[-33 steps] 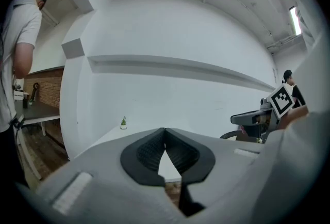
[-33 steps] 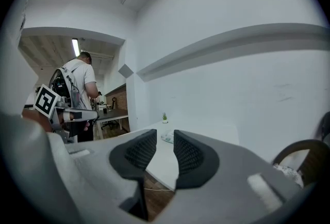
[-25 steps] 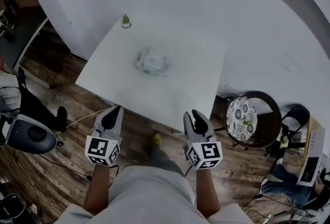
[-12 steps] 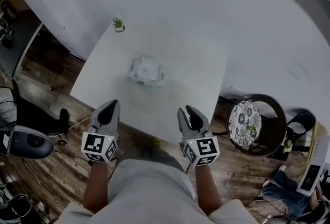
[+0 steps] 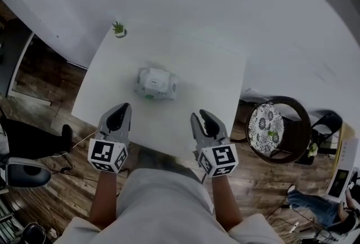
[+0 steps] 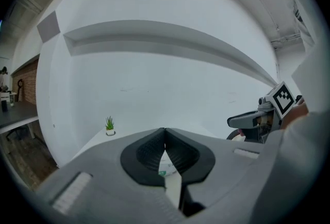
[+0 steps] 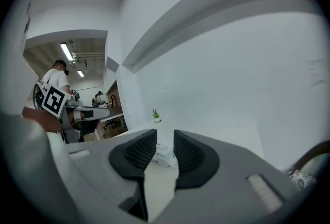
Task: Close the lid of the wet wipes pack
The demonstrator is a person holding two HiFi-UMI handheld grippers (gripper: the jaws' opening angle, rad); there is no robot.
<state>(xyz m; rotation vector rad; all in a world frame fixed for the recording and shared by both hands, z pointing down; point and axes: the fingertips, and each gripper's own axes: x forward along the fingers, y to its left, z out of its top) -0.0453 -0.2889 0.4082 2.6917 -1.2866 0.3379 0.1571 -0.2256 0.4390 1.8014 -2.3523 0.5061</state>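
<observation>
Both grippers have come forward over the last second: from above the wood floor to the near edge of the white square table (image 5: 214, 77). The white soft wet wipes pack (image 5: 156, 83) lies mid-table, well ahead of both. Left gripper (image 5: 119, 115) clenched and empty, right gripper (image 5: 203, 120) released and empty, so this is still the approach and the lid is untouched; lid state too small to tell.

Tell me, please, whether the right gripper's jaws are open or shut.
Open. The right gripper has its pads apart with nothing gripped; the wet wipes pack lies farther off on the table.
</observation>
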